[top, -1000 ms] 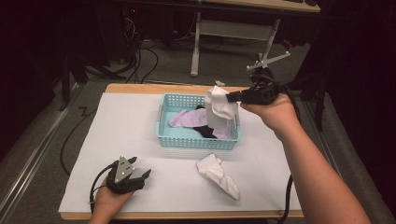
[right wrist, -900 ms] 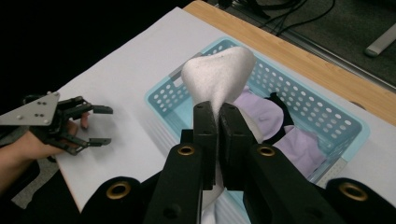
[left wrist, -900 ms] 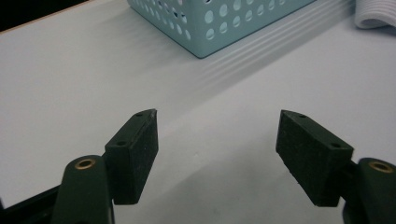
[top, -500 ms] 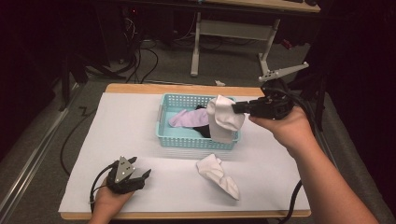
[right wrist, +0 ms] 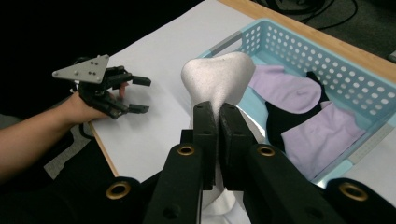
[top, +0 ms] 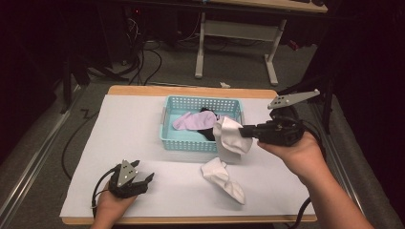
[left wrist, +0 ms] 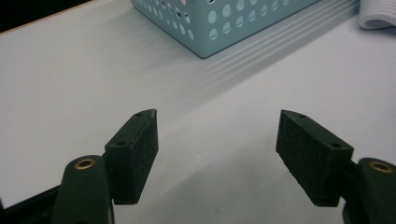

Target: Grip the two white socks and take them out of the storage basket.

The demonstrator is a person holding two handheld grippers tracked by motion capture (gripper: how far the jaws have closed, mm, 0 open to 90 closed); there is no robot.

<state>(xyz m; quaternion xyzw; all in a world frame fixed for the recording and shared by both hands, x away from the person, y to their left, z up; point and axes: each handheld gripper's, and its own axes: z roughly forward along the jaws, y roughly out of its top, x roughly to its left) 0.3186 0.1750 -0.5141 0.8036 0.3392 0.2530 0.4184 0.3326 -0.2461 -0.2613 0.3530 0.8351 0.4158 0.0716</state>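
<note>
My right gripper (top: 244, 131) is shut on a white sock (top: 229, 140), which hangs over the near right corner of the light blue basket (top: 191, 143). In the right gripper view the white sock (right wrist: 219, 79) bulges up from between the closed pads of the right gripper (right wrist: 218, 114). Lilac socks (right wrist: 322, 135) and a black sock (right wrist: 280, 121) lie in the basket (right wrist: 280, 42). A second white sock (top: 222, 179) lies on the table in front of the basket. My left gripper (top: 143, 183) rests open near the front left edge, nothing between its pads (left wrist: 135, 154).
A white sheet (top: 119, 138) covers the wooden table. The basket's corner (left wrist: 210, 32) sits ahead of the left gripper. A metal desk frame (top: 234, 33) and cables stand on the floor beyond the table.
My right gripper has carried the white sock from above the basket's far right side toward the near right corner and slightly lower. The left gripper has stayed still.
</note>
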